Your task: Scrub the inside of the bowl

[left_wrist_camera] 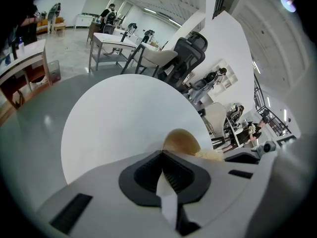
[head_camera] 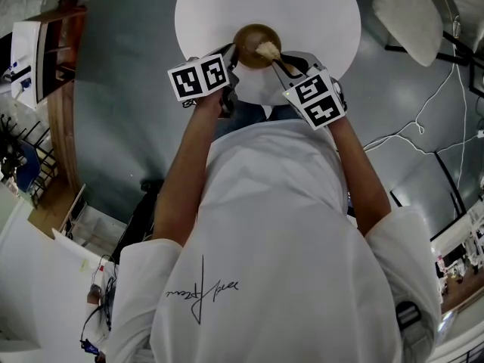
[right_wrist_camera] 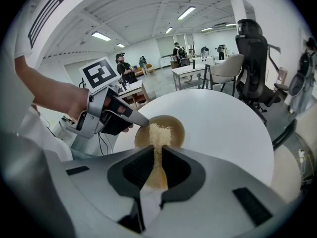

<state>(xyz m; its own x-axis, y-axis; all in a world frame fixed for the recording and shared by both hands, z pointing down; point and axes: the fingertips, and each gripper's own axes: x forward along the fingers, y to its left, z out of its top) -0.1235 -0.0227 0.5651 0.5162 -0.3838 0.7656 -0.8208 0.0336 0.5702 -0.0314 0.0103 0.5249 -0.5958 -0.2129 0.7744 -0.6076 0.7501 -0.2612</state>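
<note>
A brown bowl [head_camera: 253, 40] stands on the near part of a round white table [head_camera: 318, 10]. My left gripper [head_camera: 234, 53] reaches it from the left and is shut on the bowl's rim [left_wrist_camera: 181, 141]; the right gripper view shows its tip [right_wrist_camera: 140, 121] on the near-left rim. My right gripper [head_camera: 285, 64] comes in from the right and is shut on a beige scrubber [right_wrist_camera: 158, 135]. The scrubber's far end lies inside the bowl [right_wrist_camera: 174, 128]. The bowl's bottom is partly hidden behind it.
A white chair [head_camera: 408, 10] stands right of the table, and a black office chair [right_wrist_camera: 251, 58] is behind it. Cables [head_camera: 423, 134] trail over the grey floor at the right. A wooden shelf [head_camera: 57, 89] runs along the left side.
</note>
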